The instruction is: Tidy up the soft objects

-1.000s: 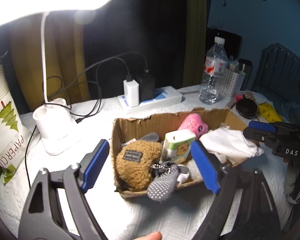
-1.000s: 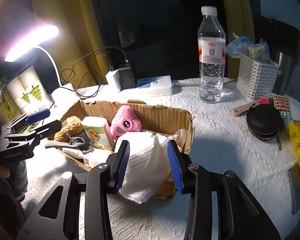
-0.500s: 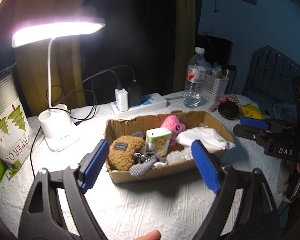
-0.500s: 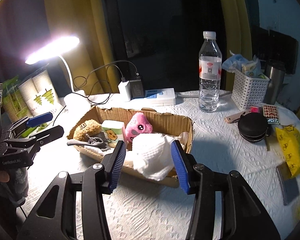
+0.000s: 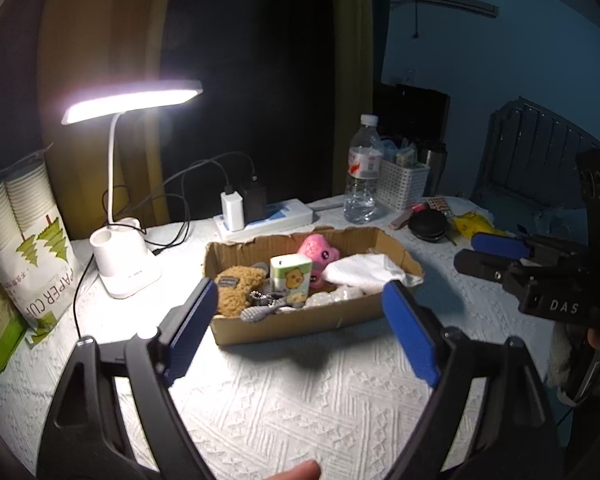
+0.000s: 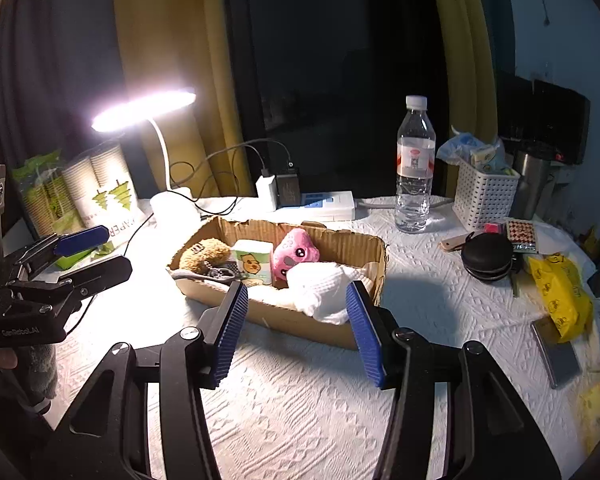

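Observation:
A shallow cardboard box (image 5: pixel 300 322) (image 6: pixel 340 248) stands mid-table. It holds a brown plush (image 5: pixel 238 286) (image 6: pixel 206 254), a green-and-white tissue pack (image 5: pixel 291 278) (image 6: pixel 254 266), a pink plush (image 5: pixel 318 250) (image 6: pixel 294 254), a grey sock (image 5: pixel 260 312) and a white cloth (image 5: pixel 366 274) (image 6: pixel 326 292) draped at its right end. My left gripper (image 5: pixel 300 332) is open and empty, in front of the box. My right gripper (image 6: pixel 298 332) is open and empty, in front of the box's right end. Each gripper shows from the side in the other's view (image 6: pixel 84 250) (image 5: pixel 496 252).
A lit desk lamp (image 5: pixel 124 268) and a paper cup pack (image 5: pixel 28 248) stand left. A power strip (image 5: pixel 264 220) with chargers, a water bottle (image 5: pixel 362 170) (image 6: pixel 414 166) and a white basket (image 6: pixel 484 196) stand behind. A black round case (image 6: pixel 486 254), yellow packet (image 6: pixel 560 296) and phone (image 6: pixel 556 352) lie right.
Both grippers have drawn back from the box and risen, so the box looks smaller and farther. The white cloth now lies free at the box's right end.

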`<move>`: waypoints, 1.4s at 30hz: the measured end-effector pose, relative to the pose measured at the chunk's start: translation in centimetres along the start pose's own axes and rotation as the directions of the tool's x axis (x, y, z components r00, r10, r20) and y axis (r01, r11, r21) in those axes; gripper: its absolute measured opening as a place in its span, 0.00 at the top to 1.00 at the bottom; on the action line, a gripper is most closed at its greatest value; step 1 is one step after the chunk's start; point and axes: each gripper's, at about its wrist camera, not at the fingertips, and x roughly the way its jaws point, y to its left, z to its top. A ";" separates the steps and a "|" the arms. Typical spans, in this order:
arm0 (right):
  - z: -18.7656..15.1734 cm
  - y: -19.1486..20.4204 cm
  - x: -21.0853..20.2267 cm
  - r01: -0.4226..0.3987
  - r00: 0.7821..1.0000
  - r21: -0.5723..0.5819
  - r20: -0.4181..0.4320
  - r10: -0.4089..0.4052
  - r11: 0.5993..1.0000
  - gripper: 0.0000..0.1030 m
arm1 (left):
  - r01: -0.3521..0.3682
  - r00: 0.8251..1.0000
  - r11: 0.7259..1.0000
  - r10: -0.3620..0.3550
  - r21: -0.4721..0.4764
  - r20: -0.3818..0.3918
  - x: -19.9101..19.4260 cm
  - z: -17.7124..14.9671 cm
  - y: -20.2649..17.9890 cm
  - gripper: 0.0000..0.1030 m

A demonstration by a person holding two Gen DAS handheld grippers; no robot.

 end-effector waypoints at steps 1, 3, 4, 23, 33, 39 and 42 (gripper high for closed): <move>-0.1 0.2 -0.5 0.001 1.000 -0.002 0.005 -0.001 1.000 0.47 | 0.001 1.000 1.000 -0.001 0.002 0.006 -0.5 -0.1 -0.2 0.17; -0.2 0.6 -1.3 0.004 1.000 -0.007 0.016 -0.004 1.000 0.47 | 0.002 1.000 1.000 -0.002 0.006 0.017 -1.3 0.0 -0.4 0.16; -0.2 0.8 -1.8 0.006 1.000 -0.009 0.022 -0.006 1.000 0.47 | 0.002 1.000 1.000 -0.002 0.008 0.024 -1.8 0.0 -0.5 0.13; 1.1 4.8 -11.9 0.057 0.982 -0.041 0.184 -0.048 0.998 0.33 | -0.060 0.981 0.998 0.055 0.023 0.189 -12.0 2.3 -3.5 0.05; 1.0 6.0 -17.8 0.131 0.958 -0.001 0.257 -0.126 0.991 0.30 | -0.046 0.960 0.996 0.022 0.081 0.280 -18.0 2.3 -5.3 0.04; 0.9 6.7 -20.0 0.150 0.947 -0.015 0.288 -0.139 0.989 0.27 | -0.046 0.952 0.998 0.033 0.037 0.303 -19.5 3.0 -4.9 0.04; 1.0 6.8 -20.5 0.155 0.944 -0.021 0.297 -0.142 0.988 0.27 | -0.048 0.952 0.998 0.035 0.036 0.304 -19.8 3.2 -5.1 0.04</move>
